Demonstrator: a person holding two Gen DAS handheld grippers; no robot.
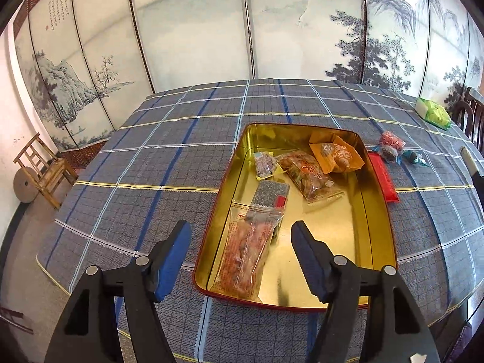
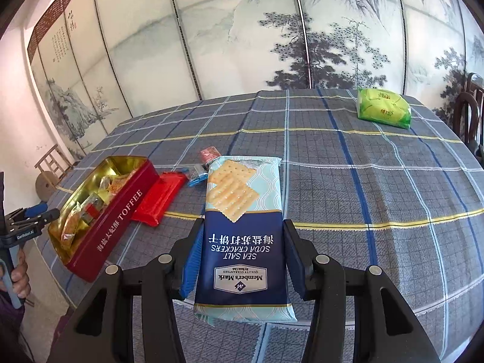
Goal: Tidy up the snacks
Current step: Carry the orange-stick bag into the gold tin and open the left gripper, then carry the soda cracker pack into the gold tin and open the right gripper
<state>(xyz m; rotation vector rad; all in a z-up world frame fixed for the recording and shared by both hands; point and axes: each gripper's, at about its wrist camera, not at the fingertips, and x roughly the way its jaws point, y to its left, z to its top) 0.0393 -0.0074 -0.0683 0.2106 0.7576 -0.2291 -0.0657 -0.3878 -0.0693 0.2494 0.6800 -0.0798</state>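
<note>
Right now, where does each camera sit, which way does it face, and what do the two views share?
Left wrist: on the left gripper, jaws open, angled down over the gold-lined tin of snack packets.
Right wrist: on the right gripper, clamping the soda cracker pack, facing across the checked tablecloth; the person's hand shows at the left edge.
Shared: tin, red packet, green pack, painted screen.

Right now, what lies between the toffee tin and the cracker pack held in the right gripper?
In the right wrist view, a flat red packet lies beside the toffee tin, then small wrapped candies near the cracker pack.
</note>
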